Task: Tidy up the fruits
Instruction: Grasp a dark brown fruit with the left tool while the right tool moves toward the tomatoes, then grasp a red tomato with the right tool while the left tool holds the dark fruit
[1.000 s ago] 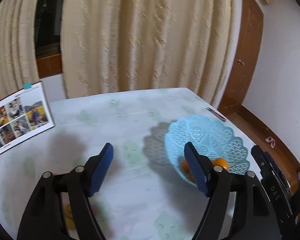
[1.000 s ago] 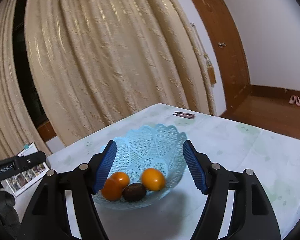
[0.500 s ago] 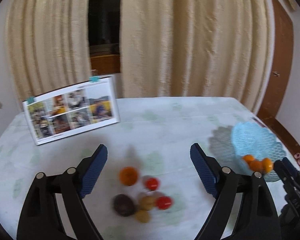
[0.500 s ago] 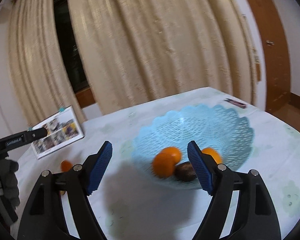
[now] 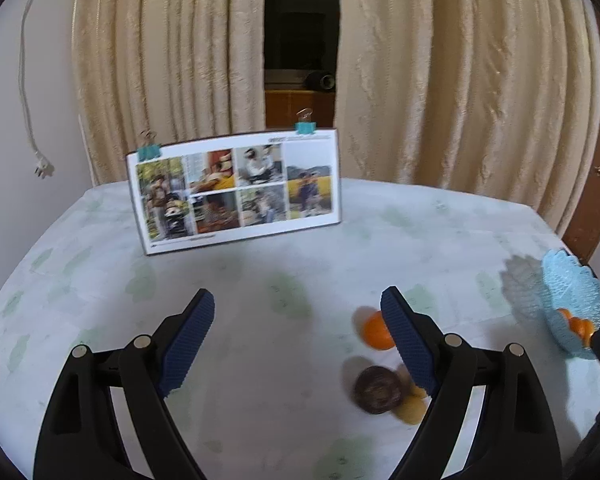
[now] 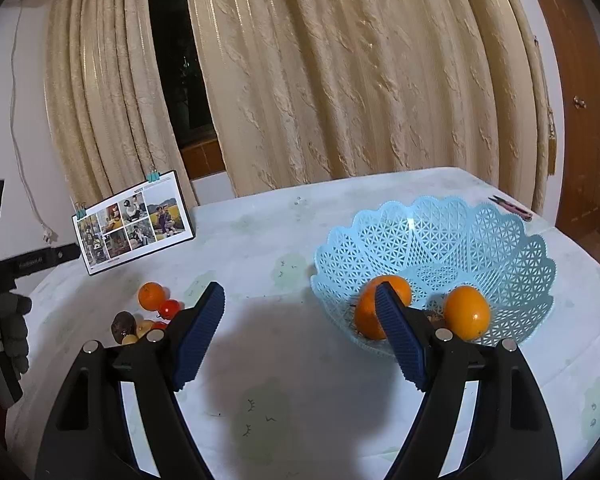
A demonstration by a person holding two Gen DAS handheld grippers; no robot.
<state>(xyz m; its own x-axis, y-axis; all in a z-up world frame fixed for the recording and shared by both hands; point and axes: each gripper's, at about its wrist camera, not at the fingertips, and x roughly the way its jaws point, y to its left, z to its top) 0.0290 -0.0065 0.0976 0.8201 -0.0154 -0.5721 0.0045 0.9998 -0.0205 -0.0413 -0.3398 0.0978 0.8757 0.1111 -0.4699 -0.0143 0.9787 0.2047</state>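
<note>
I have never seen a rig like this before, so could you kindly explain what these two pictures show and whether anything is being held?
A person holds a two-finger gripper in each hand, each with a camera looking along its blue pads. The left gripper views loose fruit on the table and a photo board. The right gripper faces the blue basket, which holds oranges. Both grippers are open and hold nothing. The gloved hand at the right view's edge carries the left gripper.

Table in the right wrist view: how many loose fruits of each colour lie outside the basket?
Orange fruit: 1
Red fruit: 2
Dark brown fruit: 1
Yellow fruit: 2
Total: 6
</note>
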